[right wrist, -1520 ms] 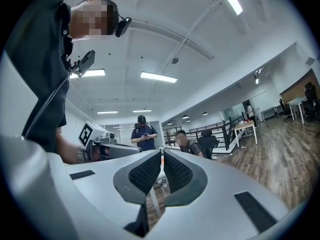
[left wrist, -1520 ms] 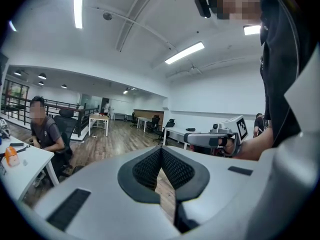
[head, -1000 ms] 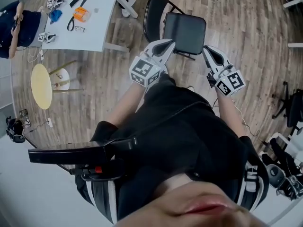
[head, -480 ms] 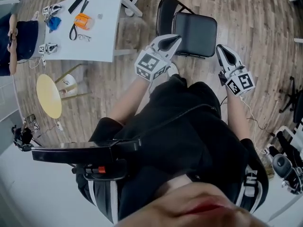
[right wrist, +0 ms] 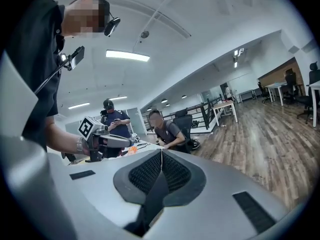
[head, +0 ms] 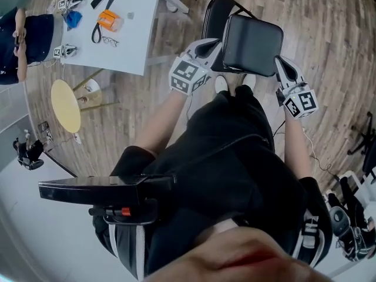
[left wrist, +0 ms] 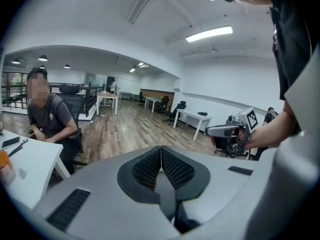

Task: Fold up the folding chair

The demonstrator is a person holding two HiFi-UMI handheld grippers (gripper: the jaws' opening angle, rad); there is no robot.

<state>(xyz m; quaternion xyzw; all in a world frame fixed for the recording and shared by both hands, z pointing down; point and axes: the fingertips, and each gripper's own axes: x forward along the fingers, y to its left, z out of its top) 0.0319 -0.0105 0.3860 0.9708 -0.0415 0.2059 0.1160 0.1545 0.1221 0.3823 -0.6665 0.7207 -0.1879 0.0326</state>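
Note:
The folding chair has a black seat (head: 252, 37) and a black backrest (head: 214, 13) and stands unfolded on the wood floor in front of me. My left gripper (head: 216, 44) is at the seat's left edge, jaws shut with nothing between them. My right gripper (head: 278, 62) is at the seat's right edge, also shut and empty. In the left gripper view the pads (left wrist: 161, 156) meet and the right gripper (left wrist: 235, 131) shows across from it. In the right gripper view the pads (right wrist: 161, 159) meet and the left gripper (right wrist: 102, 140) shows opposite. Whether either touches the seat I cannot tell.
A white table (head: 135, 34) to the left carries an orange object (head: 109, 20) and tools. A person (head: 29, 37) sits at its far side. A round yellow stool (head: 66, 106) stands near it. Another standing person (right wrist: 114, 119) is visible behind the table.
Both grippers have moved forward and down, from in front of the chair to either side of its seat. The chair now sits closer and larger in view.

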